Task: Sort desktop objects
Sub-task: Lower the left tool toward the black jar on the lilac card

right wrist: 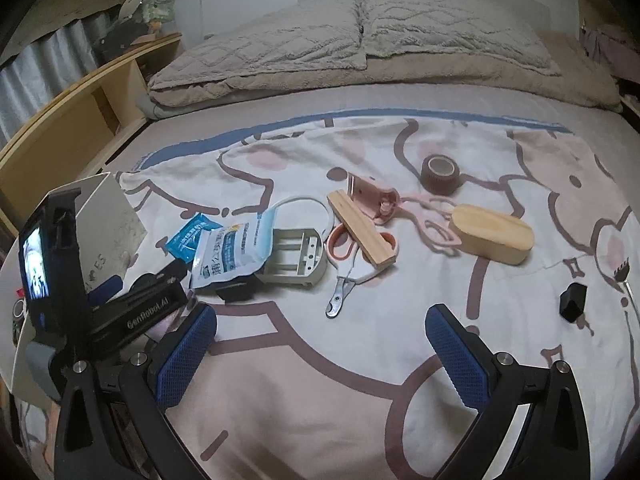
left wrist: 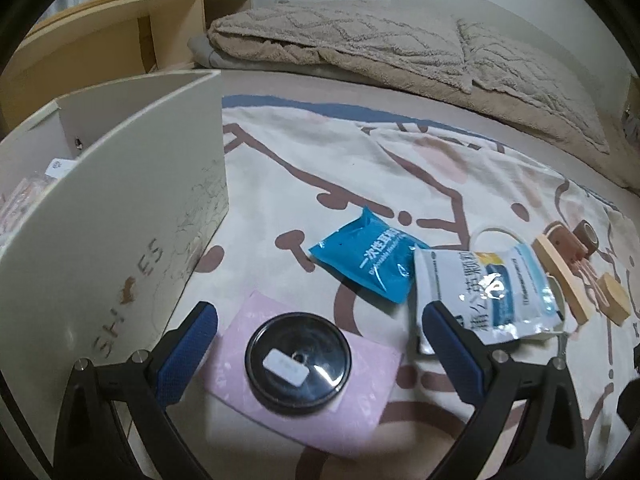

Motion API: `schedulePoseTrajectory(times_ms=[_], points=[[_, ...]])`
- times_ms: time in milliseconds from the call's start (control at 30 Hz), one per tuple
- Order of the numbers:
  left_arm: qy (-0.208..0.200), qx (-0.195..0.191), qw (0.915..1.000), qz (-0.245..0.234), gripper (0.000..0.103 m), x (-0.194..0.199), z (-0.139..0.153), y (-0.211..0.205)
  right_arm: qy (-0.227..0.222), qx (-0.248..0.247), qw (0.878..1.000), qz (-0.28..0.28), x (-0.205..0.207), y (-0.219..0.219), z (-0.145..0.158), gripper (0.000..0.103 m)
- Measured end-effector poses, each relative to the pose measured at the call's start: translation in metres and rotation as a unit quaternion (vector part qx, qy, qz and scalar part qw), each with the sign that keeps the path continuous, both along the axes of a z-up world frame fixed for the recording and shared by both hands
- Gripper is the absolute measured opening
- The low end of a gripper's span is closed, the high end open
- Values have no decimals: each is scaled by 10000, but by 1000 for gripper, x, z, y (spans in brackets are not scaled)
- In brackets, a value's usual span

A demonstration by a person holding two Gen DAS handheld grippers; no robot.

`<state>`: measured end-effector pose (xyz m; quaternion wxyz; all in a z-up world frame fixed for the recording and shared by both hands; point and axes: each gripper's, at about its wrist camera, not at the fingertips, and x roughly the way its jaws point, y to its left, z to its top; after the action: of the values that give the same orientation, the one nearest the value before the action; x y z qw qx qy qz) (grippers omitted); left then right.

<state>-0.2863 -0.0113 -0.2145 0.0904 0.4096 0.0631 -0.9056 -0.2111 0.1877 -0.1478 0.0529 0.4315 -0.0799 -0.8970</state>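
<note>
My left gripper (left wrist: 320, 332) is open just above a round black lid (left wrist: 298, 364) that lies on a pink sheet (left wrist: 304, 376); nothing is gripped. Beyond it lie a blue packet (left wrist: 370, 258) and a white medicine sachet (left wrist: 486, 292). A white shoe box (left wrist: 120, 220) stands at the left. My right gripper (right wrist: 320, 338) is open over bare bedspread. In the right wrist view lie the sachet (right wrist: 230, 254), a white battery charger (right wrist: 298, 256), orange-handled clippers (right wrist: 346, 264), a wooden slat (right wrist: 362, 228), a pink device (right wrist: 372, 196), a brown tape roll (right wrist: 440, 174) and an oval wooden box (right wrist: 492, 234).
Everything lies on a cartoon-print bedspread (right wrist: 360, 360) on a bed. Beige blankets (right wrist: 360, 44) are piled at the far end and a wooden shelf (right wrist: 80, 100) runs along the left. A small black block (right wrist: 574, 302) and a small comb-like tool (right wrist: 622, 274) lie at the right.
</note>
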Motion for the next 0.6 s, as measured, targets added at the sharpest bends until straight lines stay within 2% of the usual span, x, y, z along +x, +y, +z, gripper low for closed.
schedulePoseTrajectory(times_ms=[133, 400, 500, 600], points=[[-205, 100, 9997, 22, 103, -6, -9, -3, 0, 38, 10000, 21, 1, 1, -6, 103], [-348, 40, 9994, 5, 102, -9, -19, -5, -66, 31, 10000, -2, 6, 7, -18, 103], [-280, 73, 9994, -187, 101, -3, -18, -1, -107, -6, 9999, -9, 9, 10, -24, 103], [-257, 39, 9976, -638, 101, 4, -17, 14, -120, -90, 9999, -48, 12, 14, -28, 103]])
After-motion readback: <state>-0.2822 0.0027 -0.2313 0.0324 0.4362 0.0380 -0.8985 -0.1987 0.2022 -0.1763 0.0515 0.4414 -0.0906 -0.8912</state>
